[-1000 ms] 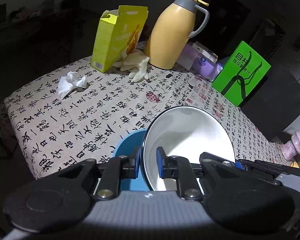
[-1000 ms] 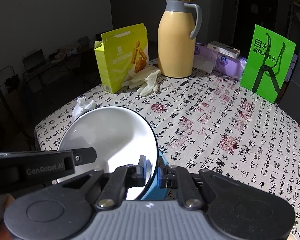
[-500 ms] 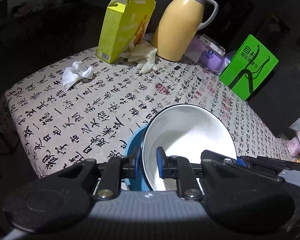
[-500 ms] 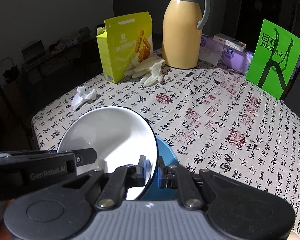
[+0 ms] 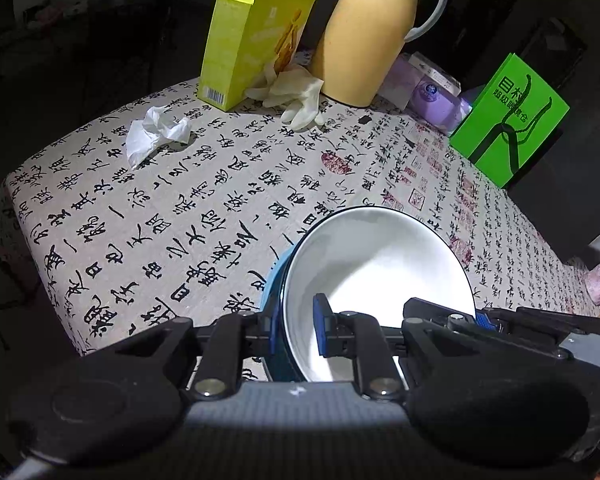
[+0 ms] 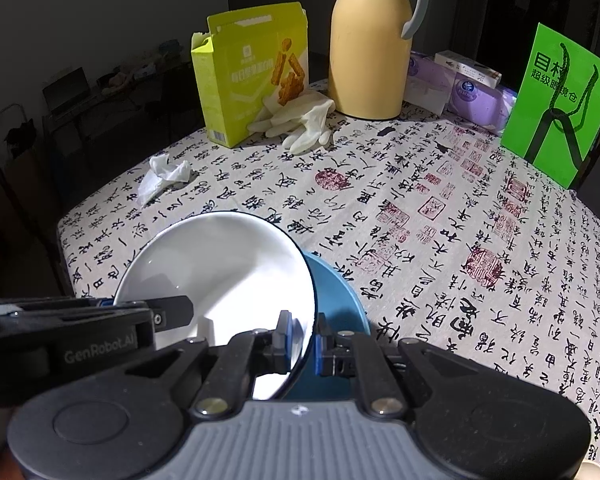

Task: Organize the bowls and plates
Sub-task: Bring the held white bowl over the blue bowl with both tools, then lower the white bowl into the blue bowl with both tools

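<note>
You've got the white bowl (image 5: pixel 380 268) pinched from both sides, and it's sitting tilted inside the blue bowl (image 6: pixel 336 300) near the front edge of the table (image 5: pixel 188 208). Your left gripper (image 5: pixel 296 330) is clamped on the white bowl's rim, one blue pad inside the bowl, the other outside, against the blue bowl's wall. Your right gripper (image 6: pixel 303 338) is doing the same on the opposite rim, pads tight on the white edge (whether the blue bowl is caught in either grip too, I can't tell from here). In the right wrist view the left gripper's black body reaches in from the lower left to meet the rim.

Beyond the bowls, the calligraphy-print cloth runs back to a crumpled tissue (image 5: pixel 156 134), an open yellow-green box (image 6: pixel 256 76) with pale rubber gloves (image 6: pixel 300 120) lying at its foot, a tall yellow thermos jug (image 6: pixel 370 40) just beside them, purple tissue packs (image 6: pixel 468 90) and a bright green sign (image 6: pixel 560 108) standing at the far right.
</note>
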Demonstrator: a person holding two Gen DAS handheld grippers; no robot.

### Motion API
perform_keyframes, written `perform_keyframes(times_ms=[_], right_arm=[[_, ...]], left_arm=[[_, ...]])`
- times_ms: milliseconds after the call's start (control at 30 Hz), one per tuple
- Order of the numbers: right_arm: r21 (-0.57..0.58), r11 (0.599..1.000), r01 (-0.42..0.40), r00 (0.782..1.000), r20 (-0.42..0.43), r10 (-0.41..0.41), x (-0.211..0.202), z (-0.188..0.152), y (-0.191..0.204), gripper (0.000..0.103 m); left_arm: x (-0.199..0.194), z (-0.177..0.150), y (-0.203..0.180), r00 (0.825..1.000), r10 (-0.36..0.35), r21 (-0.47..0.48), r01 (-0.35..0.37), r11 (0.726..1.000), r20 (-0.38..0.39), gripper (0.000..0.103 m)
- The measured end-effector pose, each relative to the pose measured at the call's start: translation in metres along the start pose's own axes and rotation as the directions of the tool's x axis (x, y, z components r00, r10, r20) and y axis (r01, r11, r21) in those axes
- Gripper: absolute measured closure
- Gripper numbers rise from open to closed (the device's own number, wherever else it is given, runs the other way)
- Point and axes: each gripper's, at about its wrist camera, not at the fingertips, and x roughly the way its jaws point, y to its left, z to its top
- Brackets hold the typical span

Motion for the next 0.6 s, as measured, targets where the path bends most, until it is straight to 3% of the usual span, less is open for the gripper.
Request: perform_keyframes(times_ms=[600], right_arm=[[0.031,0.999,-0.029,0.998,-0.047,0.031,0.018,-0.006,-0.013,0.092]], left_arm=[[0.018,0.001,-0.008,0.999,0.029,0.057,-0.027,0.998,-0.041,0.086]])
